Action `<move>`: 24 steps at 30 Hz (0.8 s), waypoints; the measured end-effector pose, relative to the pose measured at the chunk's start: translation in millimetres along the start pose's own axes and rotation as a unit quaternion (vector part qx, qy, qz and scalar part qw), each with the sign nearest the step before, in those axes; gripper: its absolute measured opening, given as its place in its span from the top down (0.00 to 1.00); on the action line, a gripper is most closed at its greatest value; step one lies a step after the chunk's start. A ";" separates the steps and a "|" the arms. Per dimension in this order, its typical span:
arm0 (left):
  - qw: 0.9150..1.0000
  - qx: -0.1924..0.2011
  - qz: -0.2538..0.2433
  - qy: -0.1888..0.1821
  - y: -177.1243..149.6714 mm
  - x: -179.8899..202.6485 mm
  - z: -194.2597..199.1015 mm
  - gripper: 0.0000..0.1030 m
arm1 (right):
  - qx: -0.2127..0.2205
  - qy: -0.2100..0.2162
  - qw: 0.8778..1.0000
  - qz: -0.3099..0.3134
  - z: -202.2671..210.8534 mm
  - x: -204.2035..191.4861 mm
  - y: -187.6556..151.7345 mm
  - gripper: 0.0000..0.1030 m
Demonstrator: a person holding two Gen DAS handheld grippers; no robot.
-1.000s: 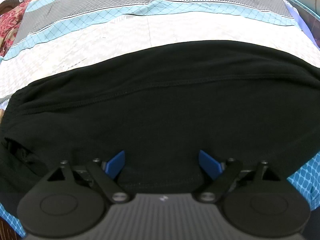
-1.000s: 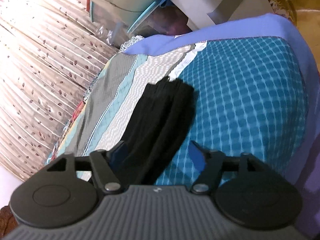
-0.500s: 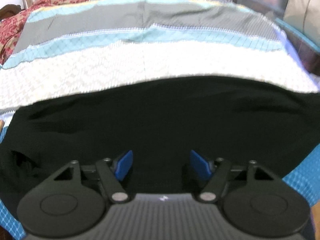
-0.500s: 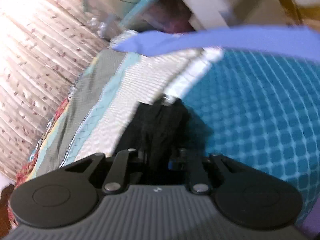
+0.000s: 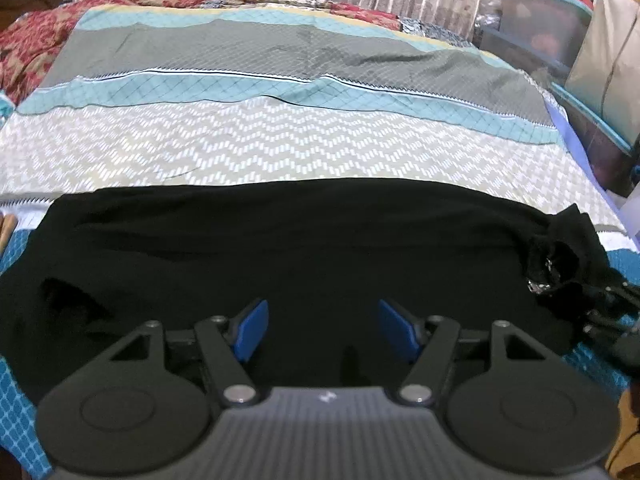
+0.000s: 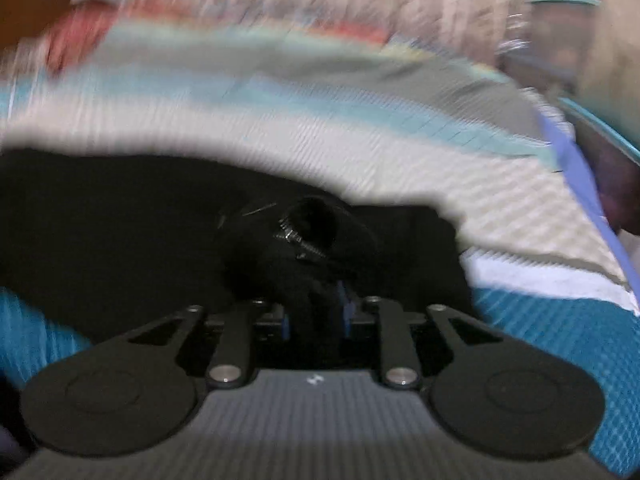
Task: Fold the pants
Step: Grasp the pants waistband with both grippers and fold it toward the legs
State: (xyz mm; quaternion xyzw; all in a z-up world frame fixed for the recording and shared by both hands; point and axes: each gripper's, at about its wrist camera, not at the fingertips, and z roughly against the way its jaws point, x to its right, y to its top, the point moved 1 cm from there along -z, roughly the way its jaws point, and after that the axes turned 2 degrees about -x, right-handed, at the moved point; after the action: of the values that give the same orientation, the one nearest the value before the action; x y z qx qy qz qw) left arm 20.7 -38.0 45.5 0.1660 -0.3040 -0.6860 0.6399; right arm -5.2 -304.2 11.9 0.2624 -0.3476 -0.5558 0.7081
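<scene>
The black pants [image 5: 280, 248] lie flat across the striped bedspread, stretching from left to right in the left wrist view. My left gripper [image 5: 320, 330] is open just above the near edge of the pants and holds nothing. My right gripper [image 6: 314, 316] is shut on the bunched leg end of the pants [image 6: 308, 240]; this view is blurred. The right gripper [image 5: 604, 300] also shows at the right edge of the left wrist view, holding the gathered leg end [image 5: 560, 256].
The bedspread [image 5: 280, 152] has grey, teal and white zigzag bands, with a blue patterned part [image 5: 24, 400] near me. A red floral blanket [image 5: 36, 36] lies at the far left. Plastic storage boxes [image 5: 552, 28] stand beyond the bed's right edge.
My right gripper closed on the leg end of the pants and swung left with it, lifting it. My left gripper pulled back a little and stays open.
</scene>
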 end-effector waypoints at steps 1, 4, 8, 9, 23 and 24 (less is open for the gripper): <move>1.000 0.004 0.003 -0.003 -2.1 -2.6 3.4 0.38 | 0.001 -0.025 0.999 0.032 -1.7 -10.9 -5.3 0.70; 0.999 0.019 0.015 -0.021 -6.9 -23.7 20.1 0.36 | 0.008 -0.052 0.996 0.066 12.2 -22.3 -6.3 0.66; 0.998 0.040 0.036 -0.031 -17.5 -52.3 43.4 0.34 | 0.022 -0.003 1.000 -0.013 47.6 0.7 6.8 0.59; 0.998 0.044 0.043 -0.028 -20.5 -59.1 48.3 0.34 | 0.025 0.003 0.999 -0.028 52.1 3.4 10.7 0.59; 0.991 0.054 0.124 0.017 -35.0 -127.0 65.1 0.31 | -0.014 0.007 0.996 0.093 42.8 -48.5 8.6 0.14; 0.990 0.055 0.127 0.019 -35.8 -130.0 66.0 0.31 | -0.007 0.016 0.995 0.094 50.4 -49.5 10.1 0.15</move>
State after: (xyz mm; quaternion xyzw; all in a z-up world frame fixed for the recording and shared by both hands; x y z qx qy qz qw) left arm -31.5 102.6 52.1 0.1738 -0.3475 -0.5781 0.7175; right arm -45.5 -253.0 40.9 0.2329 -0.3554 -0.4851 0.7643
